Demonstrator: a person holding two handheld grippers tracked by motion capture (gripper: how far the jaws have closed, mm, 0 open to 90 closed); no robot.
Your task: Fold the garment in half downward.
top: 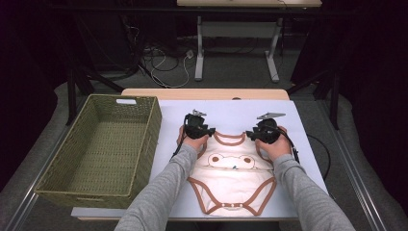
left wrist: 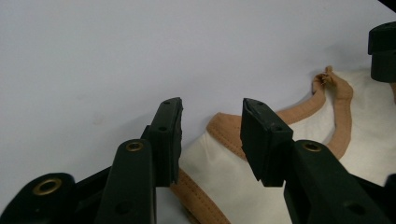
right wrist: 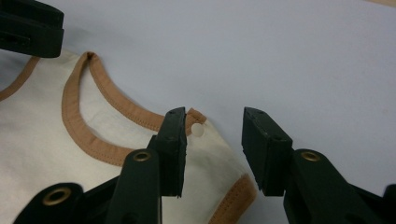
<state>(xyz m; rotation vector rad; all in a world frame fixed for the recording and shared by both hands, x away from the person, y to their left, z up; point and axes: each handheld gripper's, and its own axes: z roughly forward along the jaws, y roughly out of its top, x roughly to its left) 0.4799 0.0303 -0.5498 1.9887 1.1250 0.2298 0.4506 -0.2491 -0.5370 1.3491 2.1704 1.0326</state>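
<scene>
A cream baby bodysuit (top: 233,180) with brown trim and a bear face lies flat on the white table cover (top: 231,108), neck opening at the far end. My left gripper (top: 207,131) is at its left shoulder. In the left gripper view the jaws (left wrist: 212,119) stand apart over the shoulder corner (left wrist: 224,135) without pressing it. My right gripper (top: 252,134) is at the right shoulder. Its jaws (right wrist: 215,121) are also apart, straddling the shoulder tab with a white snap (right wrist: 198,130).
A large woven green basket (top: 144,144) stands empty at the left of the table, close to the left forearm. Beyond the table's far edge, cables and desk legs (top: 199,53) are on the floor. White cover extends behind the bodysuit.
</scene>
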